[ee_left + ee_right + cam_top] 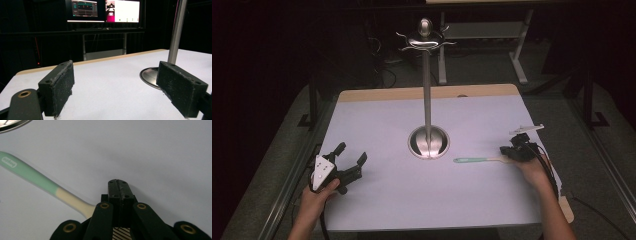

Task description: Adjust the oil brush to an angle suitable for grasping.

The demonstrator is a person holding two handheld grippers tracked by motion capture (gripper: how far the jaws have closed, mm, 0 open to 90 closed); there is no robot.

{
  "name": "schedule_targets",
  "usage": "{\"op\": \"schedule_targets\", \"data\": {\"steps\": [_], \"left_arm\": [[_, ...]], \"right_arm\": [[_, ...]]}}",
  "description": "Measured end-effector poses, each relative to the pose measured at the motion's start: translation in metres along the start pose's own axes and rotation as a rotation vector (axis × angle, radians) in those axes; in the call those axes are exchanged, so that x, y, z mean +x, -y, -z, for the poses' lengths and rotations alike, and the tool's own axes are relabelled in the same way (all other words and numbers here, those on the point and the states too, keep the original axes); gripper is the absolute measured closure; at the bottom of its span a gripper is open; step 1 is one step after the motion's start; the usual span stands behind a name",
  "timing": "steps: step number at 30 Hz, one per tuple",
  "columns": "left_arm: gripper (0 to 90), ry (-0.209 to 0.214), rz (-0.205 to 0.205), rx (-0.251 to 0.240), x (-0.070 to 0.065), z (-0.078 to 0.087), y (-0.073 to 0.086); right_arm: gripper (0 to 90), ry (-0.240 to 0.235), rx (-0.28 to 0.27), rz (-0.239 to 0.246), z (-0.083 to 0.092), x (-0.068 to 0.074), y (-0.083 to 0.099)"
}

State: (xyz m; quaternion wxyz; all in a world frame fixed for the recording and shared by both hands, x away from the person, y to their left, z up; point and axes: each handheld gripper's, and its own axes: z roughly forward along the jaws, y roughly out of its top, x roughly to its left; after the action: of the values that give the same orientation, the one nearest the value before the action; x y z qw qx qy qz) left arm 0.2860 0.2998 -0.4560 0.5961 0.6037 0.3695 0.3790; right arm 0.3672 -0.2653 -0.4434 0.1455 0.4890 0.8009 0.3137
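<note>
Two grippers sit at the near corners of the white table [377, 115] in the high view, and a tall metal stand [428, 100] rises from a round base at the middle. The left gripper [349, 156] lies left of the stand and nearer the person, well apart from it, its jaws spread wide with nothing between them. The right gripper [507, 152] rests right of the stand, and a spoon [477, 160] with a green and cream handle lies flat between it and the stand's base, its cream end reaching under the gripper.

From the left gripper view, the left gripper [115, 90] has both pads far apart over bare table, the stand [176, 32] behind its right jaw.

From the right gripper view, the right gripper [117, 188] has its jaws clenched together, pads meeting with nothing seen between them. The spoon [37, 178] runs beside them, its cream end passing under the gripper's body.
</note>
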Motion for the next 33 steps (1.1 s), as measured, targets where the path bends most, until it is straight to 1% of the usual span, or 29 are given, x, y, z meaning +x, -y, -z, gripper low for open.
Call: {"op": "schedule_targets", "data": {"steps": [1, 2, 3, 5, 6, 7, 8, 9, 16, 18, 20, 21, 23, 25, 26, 28, 29, 32, 33], "left_arm": [[14.5, 0.000, -0.005, 0.004, 0.000, 0.000, 0.000], [14.5, 0.000, 0.002, -0.003, 0.000, 0.000, 0.000], [14.5, 0.001, 0.001, -0.003, 0.000, 0.000, 0.000], [14.5, 0.001, -0.006, 0.001, 0.000, 0.000, 0.000], [14.5, 0.001, 0.001, -0.004, 0.000, 0.000, 0.000], [14.5, 0.001, -0.006, 0.001, 0.000, 0.000, 0.000], [14.5, 0.001, -0.006, 0.001, 0.000, 0.000, 0.000], [14.5, 0.001, -0.006, 0.001, 0.000, 0.000, 0.000], [14.5, 0.000, -0.003, -0.002, 0.000, 0.000, 0.000], [14.5, 0.000, -0.007, 0.001, 0.000, 0.000, 0.000], [14.5, 0.001, -0.005, -0.001, 0.000, 0.000, 0.000], [14.5, 0.001, -0.006, 0.001, 0.000, 0.000, 0.000], [14.5, 0.001, -0.006, 0.000, 0.000, 0.000, 0.000], [14.5, 0.001, -0.006, 0.001, 0.000, 0.000, 0.000], [14.5, 0.001, -0.007, 0.001, 0.000, 0.000, 0.000], [14.5, 0.001, -0.008, 0.001, 0.000, 0.000, 0.000], [14.5, 0.000, -0.009, 0.002, 0.000, 0.000, 0.000], [14.5, 0.001, -0.007, 0.001, 0.000, 0.000, 0.000], [14.5, 0.001, -0.007, 0.001, 0.000, 0.000, 0.000]], "right_arm": [[90.0, 0.000, 0.004, 0.007, 0.001, 0.000, 0.000], [90.0, 0.001, 0.012, 0.007, 0.002, 0.001, 0.001], [90.0, 0.001, 0.018, 0.017, 0.003, 0.002, 0.002], [90.0, 0.000, 0.021, 0.021, 0.004, 0.002, 0.003], [90.0, 0.002, 0.024, 0.021, 0.005, 0.003, 0.003], [90.0, 0.000, 0.026, 0.036, 0.006, 0.004, 0.004], [90.0, -0.002, 0.034, 0.028, 0.007, 0.006, 0.005], [89.9, -0.002, 0.034, 0.041, 0.008, 0.005, 0.006], [89.9, -0.010, 0.055, 0.028, 0.012, 0.009, 0.009], [89.9, -0.013, 0.055, 0.041, 0.013, 0.009, 0.009], [90.0, -0.014, 0.065, 0.037, 0.014, 0.011, 0.010], [90.0, -0.015, 0.064, 0.049, 0.015, 0.012, 0.012], [89.9, -0.019, 0.062, 0.055, 0.017, 0.013, 0.013], [89.9, -0.023, 0.064, 0.051, 0.017, 0.013, 0.014], [90.0, -0.025, 0.065, 0.059, 0.018, 0.014, 0.015], [89.9, -0.028, 0.067, 0.058, 0.019, 0.014, 0.016], [90.0, -0.031, 0.072, 0.051, 0.019, 0.015, 0.016], [90.0, -0.034, 0.071, 0.062, 0.020, 0.016, 0.018], [90.0, -0.036, 0.076, 0.050, 0.021, 0.017, 0.018]]}}
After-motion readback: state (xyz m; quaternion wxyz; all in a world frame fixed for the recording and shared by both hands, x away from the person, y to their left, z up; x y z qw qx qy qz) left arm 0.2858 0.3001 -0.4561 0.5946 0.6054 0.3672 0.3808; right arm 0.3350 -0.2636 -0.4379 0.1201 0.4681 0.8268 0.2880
